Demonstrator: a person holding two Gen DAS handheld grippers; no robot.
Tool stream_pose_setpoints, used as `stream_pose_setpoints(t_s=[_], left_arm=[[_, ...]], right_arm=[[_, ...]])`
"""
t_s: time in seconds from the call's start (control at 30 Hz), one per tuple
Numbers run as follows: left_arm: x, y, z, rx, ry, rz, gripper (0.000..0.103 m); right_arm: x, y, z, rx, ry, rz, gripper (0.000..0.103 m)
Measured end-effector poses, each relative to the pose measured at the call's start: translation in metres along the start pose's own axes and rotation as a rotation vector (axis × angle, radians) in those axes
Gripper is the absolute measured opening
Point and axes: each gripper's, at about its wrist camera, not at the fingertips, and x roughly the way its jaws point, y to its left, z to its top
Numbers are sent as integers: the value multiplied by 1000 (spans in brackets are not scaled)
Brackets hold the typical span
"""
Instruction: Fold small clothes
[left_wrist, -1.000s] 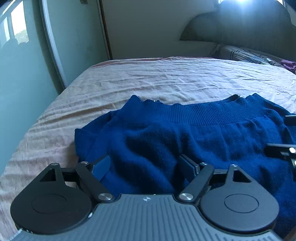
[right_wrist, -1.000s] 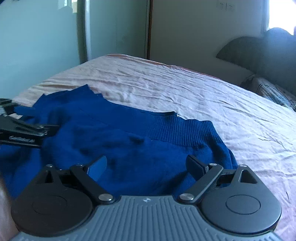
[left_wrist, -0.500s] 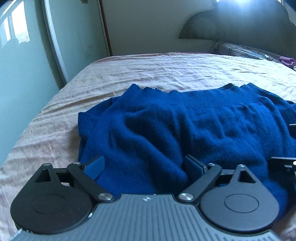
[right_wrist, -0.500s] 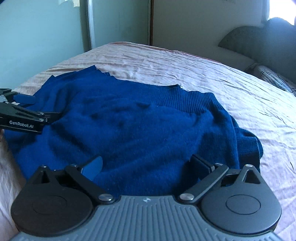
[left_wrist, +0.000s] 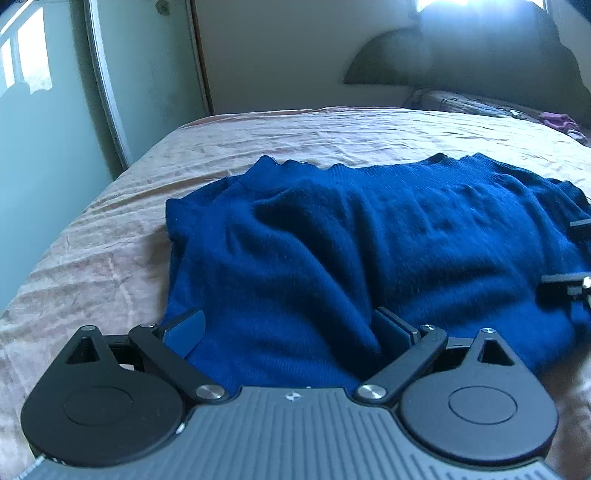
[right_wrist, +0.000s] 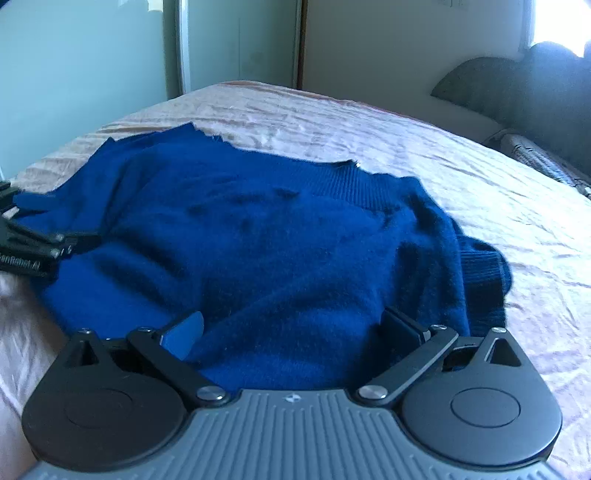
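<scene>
A dark blue knitted sweater (left_wrist: 369, 236) lies folded on the pink bedsheet (left_wrist: 110, 229), ribbed hem at the far side. It also shows in the right wrist view (right_wrist: 280, 236). My left gripper (left_wrist: 291, 332) is open over the sweater's near left edge, nothing between its fingers. My right gripper (right_wrist: 295, 332) is open over the near right edge, also empty. The right gripper's tips show at the right edge of the left wrist view (left_wrist: 569, 284). The left gripper shows at the left edge of the right wrist view (right_wrist: 33, 243).
The bed's left edge (left_wrist: 55, 258) runs beside a pale green sliding door (left_wrist: 55, 129). A dark headboard (left_wrist: 480, 55) and patterned bedding (left_wrist: 472, 105) lie at the far right. Bare sheet (right_wrist: 498, 192) stretches beyond the sweater.
Both grippers have drawn back toward the near side and risen a little. The sweater lies flatter and more of it is in view. Both stay open.
</scene>
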Motion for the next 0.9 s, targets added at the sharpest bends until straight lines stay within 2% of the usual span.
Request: stream_pose_setpoints(t_s=[0.07,0.17,0.23,0.27,0.33,0.37,0.5,0.6,0.77,0.9], left_arm=[[-8,2,0,-2,5,-6,96],[-20,6,2,-28,-57,38,94],[-20,9,3,-41,-85,76,96],[-16,11,3,-41,-57,76,96],[-6,15,-1,-44,14,40,96],[-7,17,-4,-48,11,25,96],[-21,27,-6,-36,-18,7,94],[-22,55,5,-139,-31,1,94],[-8,105,26,-351,14,-59,96],[12,125,33,-446,70,-130,96]], right_arm=[[-11,4,3,4,-37,7,103],[-20,15,10,4,-83,64,103],[-15,23,14,7,-72,101,103],[-9,27,14,3,-50,114,103],[3,36,12,-30,7,108,103],[6,42,9,-66,21,90,103],[-11,60,4,-151,-27,39,103],[-29,79,10,-207,-101,45,103],[-42,130,10,-358,-214,41,103],[-28,169,-1,-480,-218,20,103]])
